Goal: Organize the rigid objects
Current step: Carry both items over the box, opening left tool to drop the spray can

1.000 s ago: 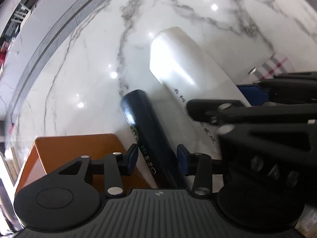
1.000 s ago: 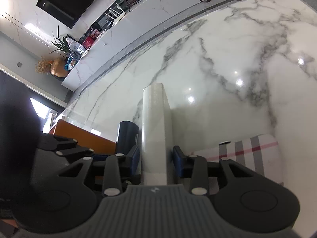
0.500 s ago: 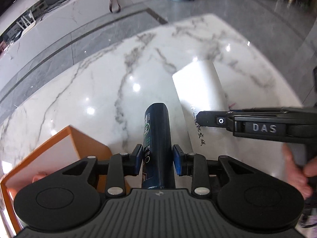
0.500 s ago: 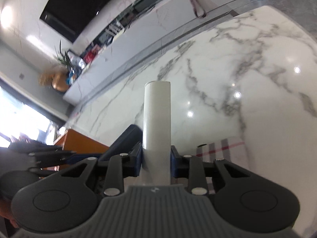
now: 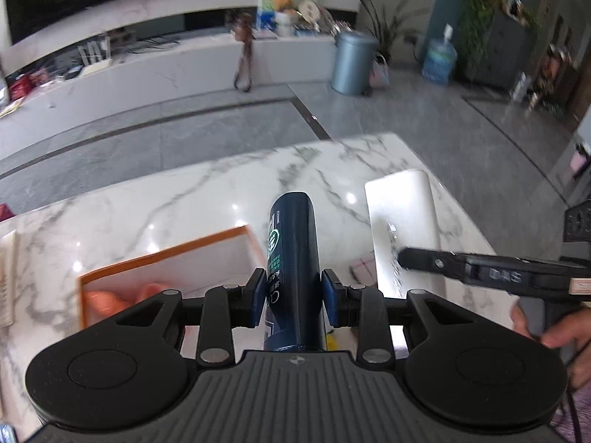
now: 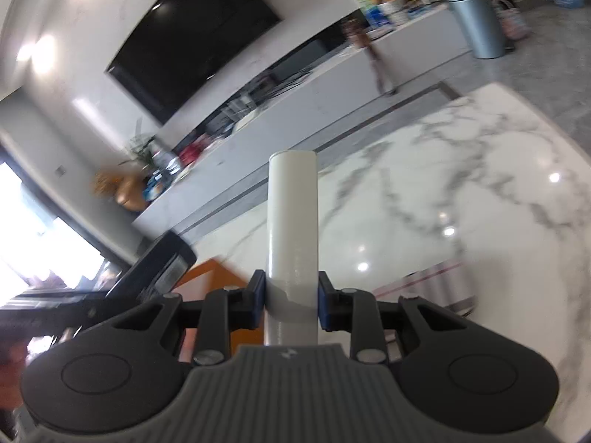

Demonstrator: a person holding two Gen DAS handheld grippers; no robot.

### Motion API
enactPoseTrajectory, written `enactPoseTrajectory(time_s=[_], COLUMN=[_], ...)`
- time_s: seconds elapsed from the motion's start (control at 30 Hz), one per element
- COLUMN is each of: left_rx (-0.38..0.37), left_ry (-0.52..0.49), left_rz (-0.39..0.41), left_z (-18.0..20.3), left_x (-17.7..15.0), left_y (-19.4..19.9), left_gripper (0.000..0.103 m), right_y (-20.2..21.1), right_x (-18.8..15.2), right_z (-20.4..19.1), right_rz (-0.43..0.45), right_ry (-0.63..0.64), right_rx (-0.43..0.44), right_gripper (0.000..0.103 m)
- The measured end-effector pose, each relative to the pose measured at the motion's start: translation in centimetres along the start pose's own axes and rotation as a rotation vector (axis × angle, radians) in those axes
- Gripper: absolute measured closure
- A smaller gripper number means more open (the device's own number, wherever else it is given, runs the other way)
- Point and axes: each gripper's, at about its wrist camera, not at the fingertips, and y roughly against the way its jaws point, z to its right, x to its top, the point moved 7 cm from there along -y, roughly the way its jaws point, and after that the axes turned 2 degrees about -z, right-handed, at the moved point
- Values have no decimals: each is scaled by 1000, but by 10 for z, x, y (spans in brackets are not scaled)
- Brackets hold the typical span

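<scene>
Two bottles, one dark blue bottle in the left hand-held gripper, one white bottle in the right hand-held gripper.

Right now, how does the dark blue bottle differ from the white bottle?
The dark blue bottle is glossy navy with a green logo; the white bottle is plain matte. The left gripper is shut on the blue one, the right gripper on the white. Both are tall and rigid.

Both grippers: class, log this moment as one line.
left gripper: shut on dark blue bottle | right gripper: shut on white tube | orange box: open on marble table
</scene>
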Motion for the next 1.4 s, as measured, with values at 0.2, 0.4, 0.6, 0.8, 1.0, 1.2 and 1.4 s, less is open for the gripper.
enactPoseTrajectory(time_s=[0.2, 0.4, 0.6, 0.8, 1.0, 1.2, 1.4], left_rx=[-2, -52, -105, -126, -132, -165, -172], left_ry=[168, 326, 443, 528, 597, 644, 640], left_rz=[29, 16, -29, -75, -98, -99, -116], left_z=[-52, -93, -116, -131, -143, -147, -147], left_x=[-19, -44, -66, -81, -91, -95, -98], left_y=[2, -18, -56, -90, -108, -114, -113], left_gripper=[67, 67, 67, 67, 67, 67, 67], right_y=[-15, -75, -125, -157, -177, -185, -184], right_x=[-12, -41, -48, -49, -49, -46, -45], right_z=[-90, -136, -129, -113, -113, -115, -116], right_rz=[-114, -283, -407, -504, -562, -574, -578], right_ry=[54, 152, 198, 271, 339, 382, 418], right_rx=[103, -15, -176, -300, -355, -393, -413], right_gripper=[74, 74, 74, 74, 74, 73, 74])
